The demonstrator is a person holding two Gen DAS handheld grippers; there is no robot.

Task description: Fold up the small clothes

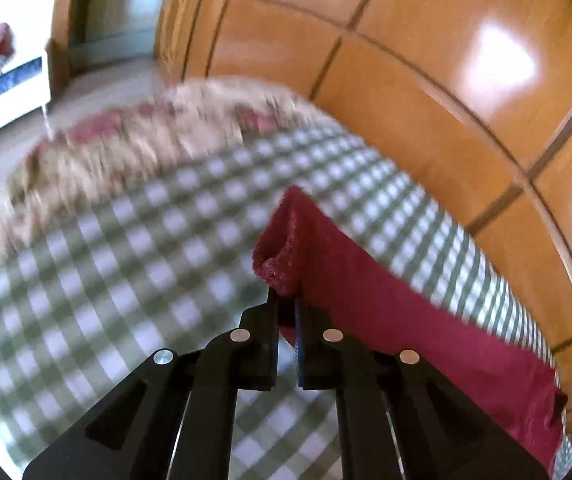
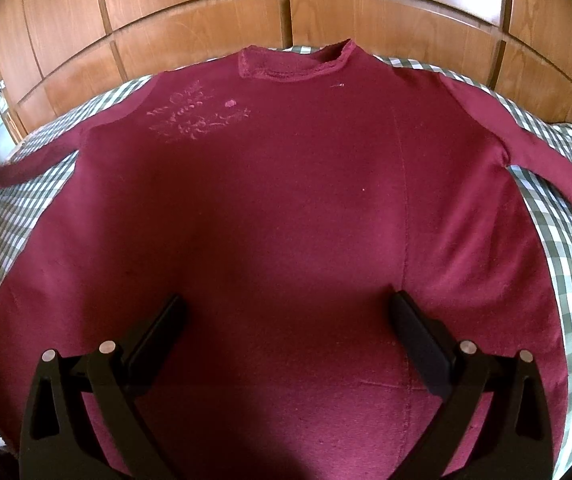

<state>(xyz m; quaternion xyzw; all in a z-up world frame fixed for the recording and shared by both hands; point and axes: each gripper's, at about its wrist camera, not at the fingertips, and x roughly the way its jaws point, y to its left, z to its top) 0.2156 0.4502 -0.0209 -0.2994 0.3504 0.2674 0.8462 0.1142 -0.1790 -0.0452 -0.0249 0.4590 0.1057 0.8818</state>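
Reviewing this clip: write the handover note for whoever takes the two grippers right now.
Left gripper: shut on the cuff of the maroon long-sleeved knit shirt, sleeve end lifted off the green-and-white checked bedcover.
Right gripper: open, holding nothing, above the shirt's lower body.
Shirt lies front up, spread flat, collar toward the wooden panelled wall, the other sleeve stretched out.
Done: shirt spread out. Left: fold both sleeves in, then the body.

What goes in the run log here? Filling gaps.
left gripper: shut on sleeve cuff | right gripper: open over maroon shirt | unfolded
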